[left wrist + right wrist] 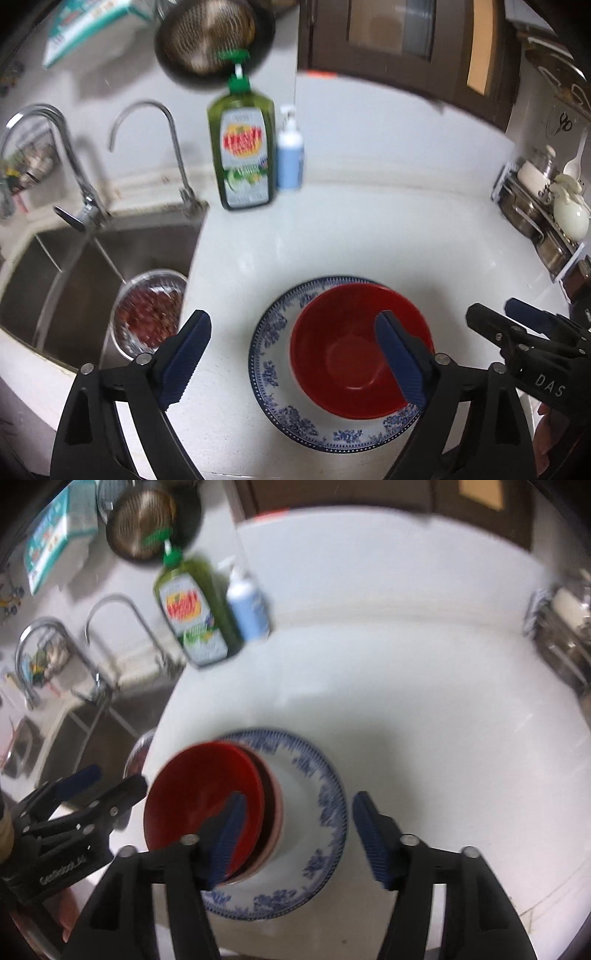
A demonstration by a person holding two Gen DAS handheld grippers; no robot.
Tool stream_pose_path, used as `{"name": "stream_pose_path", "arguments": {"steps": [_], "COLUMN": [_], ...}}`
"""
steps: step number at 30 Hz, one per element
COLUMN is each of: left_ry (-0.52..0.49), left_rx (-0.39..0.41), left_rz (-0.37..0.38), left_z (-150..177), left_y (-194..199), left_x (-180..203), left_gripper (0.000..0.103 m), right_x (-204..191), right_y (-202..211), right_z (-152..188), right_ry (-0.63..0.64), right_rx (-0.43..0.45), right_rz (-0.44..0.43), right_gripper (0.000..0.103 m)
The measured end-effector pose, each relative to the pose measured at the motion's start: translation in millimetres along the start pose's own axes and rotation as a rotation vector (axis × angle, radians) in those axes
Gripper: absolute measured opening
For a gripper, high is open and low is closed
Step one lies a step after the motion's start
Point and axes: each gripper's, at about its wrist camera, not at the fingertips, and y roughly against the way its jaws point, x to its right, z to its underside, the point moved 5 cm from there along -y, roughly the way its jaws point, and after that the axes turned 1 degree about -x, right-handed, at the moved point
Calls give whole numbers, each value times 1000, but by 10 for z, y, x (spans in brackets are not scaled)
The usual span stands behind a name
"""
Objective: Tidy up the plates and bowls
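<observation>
A red bowl [360,350] sits in a blue-and-white patterned plate [273,369] on the white counter. In the right wrist view the red bowl [199,794] rests nested in a pinkish bowl [275,812] on the same plate [325,805]. My left gripper [293,316] hovers above the stack, open, its blue pads apart and empty. My right gripper [299,795] is open too, above the plate's right half, touching nothing. Each gripper shows in the other's view: the right gripper [493,306] at the right edge, the left gripper [114,777] at the lower left.
A steel sink [74,266] lies left of the stack, with two faucets [162,122] and a glass bowl of red food [147,314]. A green soap bottle [242,147] and a blue bottle [290,158] stand at the back. A rack of metal pots [543,206] lines the right.
</observation>
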Motion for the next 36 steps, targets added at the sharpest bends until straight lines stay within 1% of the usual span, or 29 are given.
{"name": "stream_pose_path", "arguments": {"steps": [2,4,5,7,9,11,17,21,23,28,31,36], "left_ry": [-4,-22,-36,-48,-46,-30,-15,-1,3,10,13,15], "left_rx": [61,102,125,150,160,168,216,241,243,257,257,257], "left_rz": [-28,-57,-77,-92,-83,-70,-116,-126,-140,-166,-155,-157], "left_z": [42,96,143,227,356,477,816,1075,1170,1417,1527,1671], "left_y": [122,229,298,394,516,627,1027,1323,1430,1720,1864,2024], "left_x": [24,54,89,144,223,285,419,495,515,559,583,606], "left_gripper": [94,95,95,95,96,97,98,99,101,103,103,103], "right_x": [70,111,123,127,167,233,359,419,445,459,458,432], "right_y": [119,222,269,374,482,651,973,1189,1285,1548,1704,1878], "right_z": [24,59,81,146,227,357,729,990,1114,1401,1554,1707], "right_ry": [-15,-20,-14,23,50,67,61,67,68,91,98,108], "right_rx": [57,111,135,187,217,241,271,289,294,312,324,336], "right_rz": [8,20,26,49,72,71,42,40,37,37,36,18], "right_gripper": [74,75,77,83,84,84,84,84,84,84,84,84]}}
